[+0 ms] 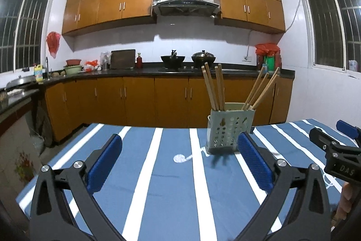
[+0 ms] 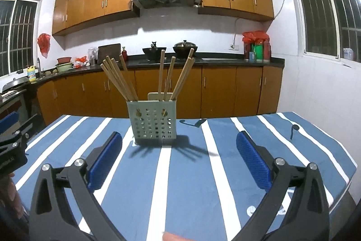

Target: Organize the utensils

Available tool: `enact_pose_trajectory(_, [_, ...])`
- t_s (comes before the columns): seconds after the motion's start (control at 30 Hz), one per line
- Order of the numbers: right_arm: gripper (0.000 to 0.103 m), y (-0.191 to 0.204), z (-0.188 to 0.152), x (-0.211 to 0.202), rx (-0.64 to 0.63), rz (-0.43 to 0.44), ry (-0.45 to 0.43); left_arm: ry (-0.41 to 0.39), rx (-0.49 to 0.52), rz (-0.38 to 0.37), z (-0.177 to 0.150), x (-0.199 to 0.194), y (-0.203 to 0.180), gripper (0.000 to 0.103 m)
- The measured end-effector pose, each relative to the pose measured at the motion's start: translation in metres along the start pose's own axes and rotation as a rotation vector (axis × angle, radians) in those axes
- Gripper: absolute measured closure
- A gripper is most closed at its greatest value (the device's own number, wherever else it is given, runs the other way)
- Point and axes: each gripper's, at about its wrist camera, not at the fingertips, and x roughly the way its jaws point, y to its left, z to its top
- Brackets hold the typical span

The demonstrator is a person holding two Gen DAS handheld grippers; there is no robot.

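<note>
A pale green perforated utensil holder (image 1: 226, 129) (image 2: 151, 121) stands upright on the blue and white striped tablecloth (image 1: 171, 184) (image 2: 191, 173). Several wooden chopsticks (image 1: 216, 87) (image 2: 119, 80) lean out of it in two bunches. My left gripper (image 1: 180, 146) is open above the cloth with nothing between its blue pads, and the holder stands just beyond its right finger. My right gripper (image 2: 179, 143) is open too, the holder a little ahead and left of centre. Each gripper shows at the edge of the other's view.
Behind the table runs a kitchen counter (image 2: 158, 61) with two woks, bottles and bowls, above wooden cabinets. White walls and barred windows flank both sides. The table's right edge (image 2: 347, 162) drops off close by. A hand shows at the bottom of the right wrist view.
</note>
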Motion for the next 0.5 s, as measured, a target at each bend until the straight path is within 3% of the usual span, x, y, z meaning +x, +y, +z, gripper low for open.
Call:
enact_pose_trajectory(0.2, [0.004, -0.001, -0.022, 0.0, 0.004, -0.001, 0.052, 0.072, 0.012, -0.018, -0.019, 0.001, -0.005, 0.002])
enact_pose_trajectory(0.5, [0.004, -0.005, -0.039, 0.002, 0.007, -0.009, 0.097, 0.107, 0.02, -0.017, -0.037, -0.001, -0.009, 0.002])
